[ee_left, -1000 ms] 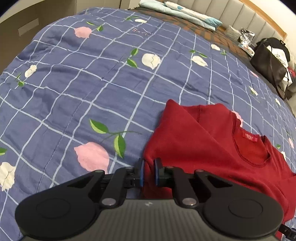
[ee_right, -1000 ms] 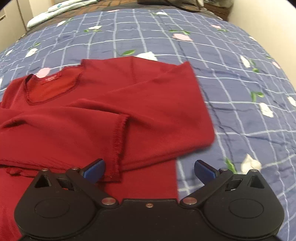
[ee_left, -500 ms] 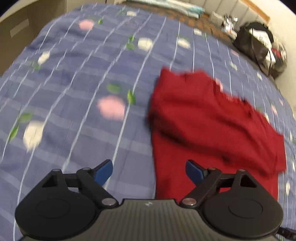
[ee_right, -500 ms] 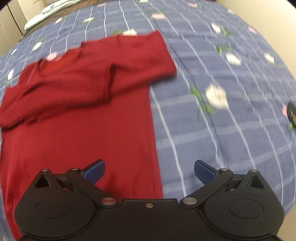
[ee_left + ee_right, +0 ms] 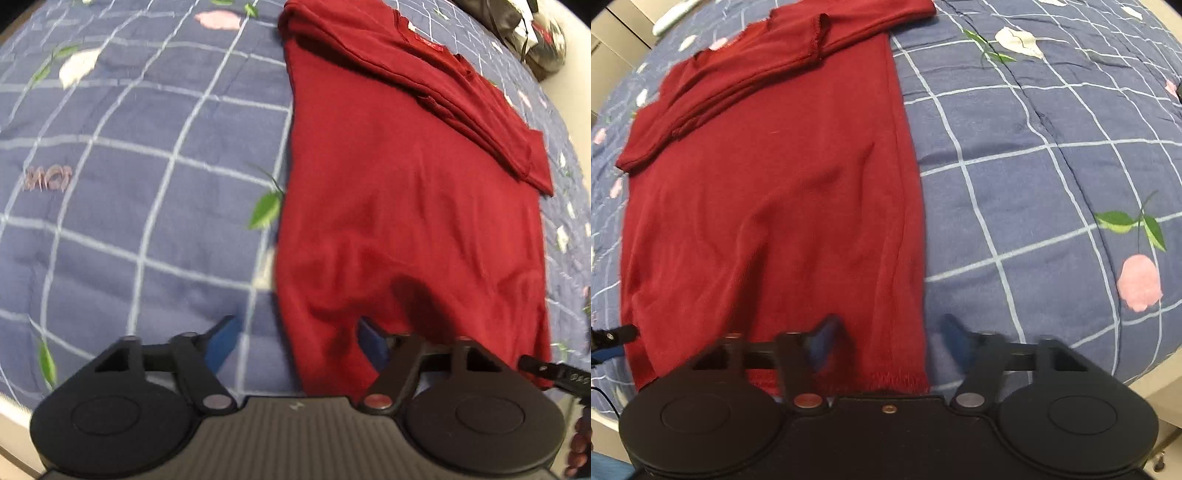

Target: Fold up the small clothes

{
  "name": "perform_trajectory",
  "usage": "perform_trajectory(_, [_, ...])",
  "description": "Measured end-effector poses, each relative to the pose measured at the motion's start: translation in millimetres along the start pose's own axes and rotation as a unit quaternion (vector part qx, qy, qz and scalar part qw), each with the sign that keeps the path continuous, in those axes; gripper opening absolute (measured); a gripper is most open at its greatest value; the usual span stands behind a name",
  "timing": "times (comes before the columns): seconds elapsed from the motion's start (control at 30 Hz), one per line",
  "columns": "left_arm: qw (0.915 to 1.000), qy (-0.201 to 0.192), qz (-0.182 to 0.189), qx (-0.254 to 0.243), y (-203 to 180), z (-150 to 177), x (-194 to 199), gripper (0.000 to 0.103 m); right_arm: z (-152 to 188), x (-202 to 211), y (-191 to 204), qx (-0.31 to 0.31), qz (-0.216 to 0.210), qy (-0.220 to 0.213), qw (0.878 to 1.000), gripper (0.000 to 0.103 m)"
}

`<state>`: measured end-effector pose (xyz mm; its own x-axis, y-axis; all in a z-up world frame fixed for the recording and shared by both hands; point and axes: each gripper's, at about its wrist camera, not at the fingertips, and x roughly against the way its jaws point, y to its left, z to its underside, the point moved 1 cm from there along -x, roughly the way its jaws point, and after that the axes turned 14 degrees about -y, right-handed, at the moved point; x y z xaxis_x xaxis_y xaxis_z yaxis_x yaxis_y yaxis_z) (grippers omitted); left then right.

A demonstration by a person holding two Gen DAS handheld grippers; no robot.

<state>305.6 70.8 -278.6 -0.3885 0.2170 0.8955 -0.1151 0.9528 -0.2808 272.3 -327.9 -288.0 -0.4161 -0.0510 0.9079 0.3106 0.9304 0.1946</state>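
A dark red long-sleeved top [image 5: 406, 206] lies flat on the bed, both sleeves folded across its chest near the collar; it also shows in the right wrist view [image 5: 775, 206]. My left gripper [image 5: 295, 339] is open over the top's bottom left hem corner, one finger on each side of the edge. My right gripper [image 5: 890, 339] is open over the bottom right hem corner, straddling the side edge. Neither holds cloth.
The top lies on a blue checked quilt with flowers [image 5: 129, 184], also in the right wrist view [image 5: 1052, 147]. A black bag [image 5: 532, 33] sits far right of the bed. The bed's near edge is just below both grippers.
Both grippers have drawn back from the sleeves near the collar to the bottom hem. The left gripper let go of the sleeve and opened. The right stayed open.
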Motion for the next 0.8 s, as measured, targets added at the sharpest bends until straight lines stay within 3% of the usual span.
perform_trajectory(0.03, [0.9999, 0.009, 0.007, 0.007, -1, 4, 0, 0.048, 1, 2, -1, -0.003, -0.007, -0.002, 1.000, 0.040])
perform_trajectory(0.07, [0.9996, 0.020, 0.013, 0.013, -2, 6, -2, 0.041, 3, 4, -2, -0.005, -0.015, -0.005, 1.000, 0.035])
perform_trajectory(0.13, [0.9990, 0.036, 0.014, 0.022, -5, 13, -3, 0.016, 3, 8, -1, 0.005, -0.023, -0.009, 1.000, 0.016])
perform_trajectory(0.2, [0.9992, 0.034, 0.004, 0.021, -8, 15, -2, 0.006, 4, 11, -3, 0.013, -0.031, -0.011, 0.999, 0.009])
perform_trajectory(0.5, [0.9974, -0.031, -0.055, -0.035, -17, 23, 55, 0.003, -8, 46, -16, 0.087, -0.049, -0.035, 0.994, 0.006])
perform_trajectory(0.8, [0.9960, -0.056, -0.054, -0.045, -16, 34, 55, 0.004, -8, 48, -26, 0.141, -0.064, -0.041, 0.987, 0.006])
